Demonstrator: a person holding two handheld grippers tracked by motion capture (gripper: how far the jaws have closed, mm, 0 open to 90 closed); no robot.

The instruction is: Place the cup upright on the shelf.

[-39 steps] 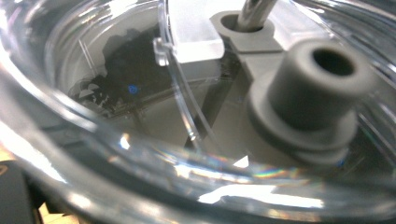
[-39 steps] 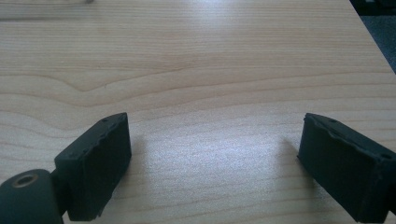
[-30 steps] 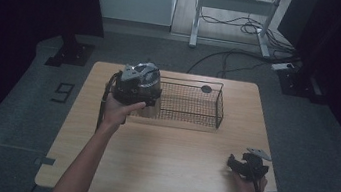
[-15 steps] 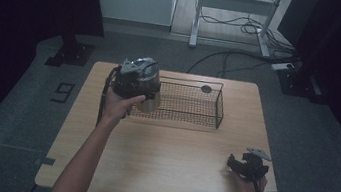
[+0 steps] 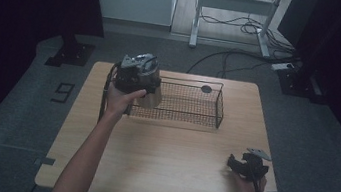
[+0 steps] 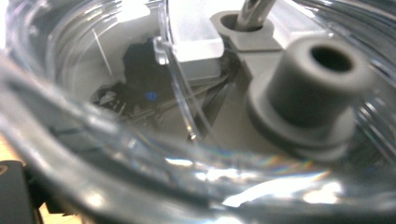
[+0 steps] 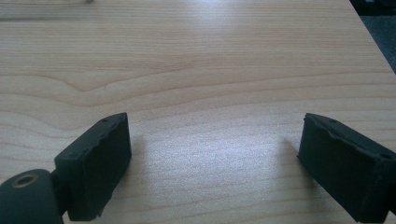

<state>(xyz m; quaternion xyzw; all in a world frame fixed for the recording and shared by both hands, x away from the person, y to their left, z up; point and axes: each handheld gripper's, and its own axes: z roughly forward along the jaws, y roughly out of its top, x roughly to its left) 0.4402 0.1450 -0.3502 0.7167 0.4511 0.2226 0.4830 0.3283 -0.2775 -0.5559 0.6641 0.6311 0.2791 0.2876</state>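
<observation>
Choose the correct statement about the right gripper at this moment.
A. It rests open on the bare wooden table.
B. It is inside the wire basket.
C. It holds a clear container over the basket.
A: the right gripper has its jaws wide apart over the bare wooden table, holding nothing.

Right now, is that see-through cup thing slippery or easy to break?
Probably a bit slippery: the clear container has smooth, glossy curved walls. It looks like hard plastic, so likely stiff and not very fragile. It is probably light, since the left gripper holds it alone above the wire basket.
</observation>
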